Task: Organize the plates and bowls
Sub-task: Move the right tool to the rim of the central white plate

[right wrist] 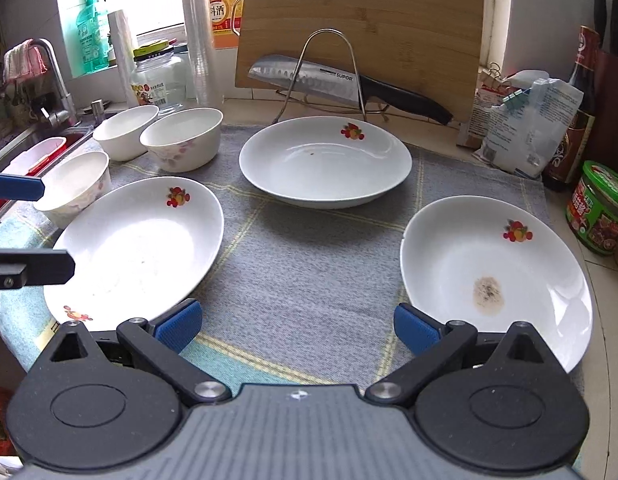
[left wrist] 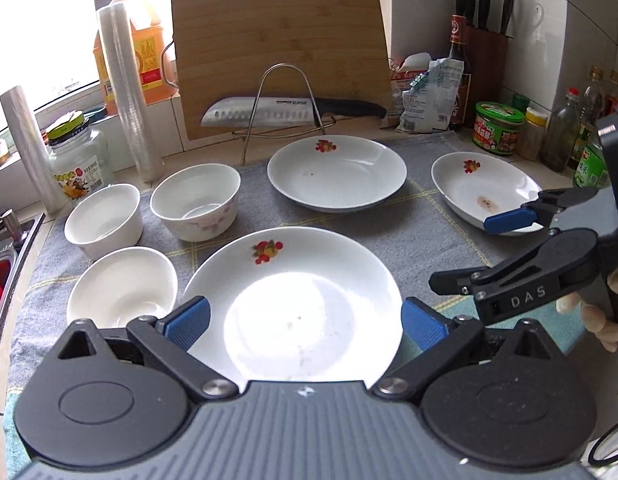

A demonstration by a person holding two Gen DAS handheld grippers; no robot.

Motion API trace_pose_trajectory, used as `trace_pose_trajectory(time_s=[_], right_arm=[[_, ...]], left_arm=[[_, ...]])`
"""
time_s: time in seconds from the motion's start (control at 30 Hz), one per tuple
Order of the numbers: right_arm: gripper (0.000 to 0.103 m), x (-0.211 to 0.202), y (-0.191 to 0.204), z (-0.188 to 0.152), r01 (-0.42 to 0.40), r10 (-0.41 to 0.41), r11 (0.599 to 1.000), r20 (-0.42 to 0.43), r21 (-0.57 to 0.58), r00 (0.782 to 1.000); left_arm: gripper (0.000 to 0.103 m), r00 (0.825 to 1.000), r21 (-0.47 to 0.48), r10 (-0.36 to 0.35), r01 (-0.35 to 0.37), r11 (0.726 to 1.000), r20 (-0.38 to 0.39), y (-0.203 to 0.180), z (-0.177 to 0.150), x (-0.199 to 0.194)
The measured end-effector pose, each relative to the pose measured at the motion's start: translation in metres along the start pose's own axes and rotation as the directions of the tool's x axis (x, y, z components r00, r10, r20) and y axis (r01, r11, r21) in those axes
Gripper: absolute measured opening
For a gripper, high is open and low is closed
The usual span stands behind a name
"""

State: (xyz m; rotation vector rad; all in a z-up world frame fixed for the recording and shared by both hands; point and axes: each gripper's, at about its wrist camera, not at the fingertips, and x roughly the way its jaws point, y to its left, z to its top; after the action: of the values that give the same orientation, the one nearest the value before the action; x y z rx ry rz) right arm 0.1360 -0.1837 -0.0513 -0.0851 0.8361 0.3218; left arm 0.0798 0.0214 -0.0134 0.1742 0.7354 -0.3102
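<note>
Three white plates with a fruit print lie on a grey cloth [right wrist: 309, 272]: a near left plate [left wrist: 293, 304] [right wrist: 137, 248], a far middle plate [left wrist: 337, 172] [right wrist: 325, 160] and a right plate with a brown stain [left wrist: 485, 188] [right wrist: 493, 276]. Three white bowls [left wrist: 195, 200] [left wrist: 105, 220] [left wrist: 123, 286] stand at the left; they also show in the right wrist view [right wrist: 183, 142] [right wrist: 125, 130] [right wrist: 75, 188]. My left gripper [left wrist: 305, 320] is open and empty over the near left plate. My right gripper [right wrist: 297, 322] is open and empty above the cloth between the near plates; it also shows in the left wrist view [left wrist: 469, 252].
A wooden cutting board [left wrist: 281, 52] and a knife [left wrist: 285, 112] on a wire rack stand at the back. Jars, bottles and packets [left wrist: 497, 128] line the right side. Film rolls [left wrist: 127, 92] and a glass jar [left wrist: 79, 164] stand at the back left. A sink [right wrist: 41, 148] lies at the left.
</note>
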Motion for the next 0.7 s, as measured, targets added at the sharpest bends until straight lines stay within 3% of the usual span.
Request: trace_pose_trajectory(time_s=[0.33,0.7], right_arm=[[0.103,0.027,0.042,0.017,-0.060,0.062,0.998,-0.078,0.022,0.995],[0.103,0.045,0.072,0.019,0.010,-0.005,1.000,-0.181,0.023,0.983]], left_arm=[[0.101,0.996,0.013,-0.029,0.030,0.999,-0.090,0.042,-0.037,0.002],[0.101,0.983,0.097,-0.128,0.142,0.985,-0.132,0.055,-0.063,0.033]])
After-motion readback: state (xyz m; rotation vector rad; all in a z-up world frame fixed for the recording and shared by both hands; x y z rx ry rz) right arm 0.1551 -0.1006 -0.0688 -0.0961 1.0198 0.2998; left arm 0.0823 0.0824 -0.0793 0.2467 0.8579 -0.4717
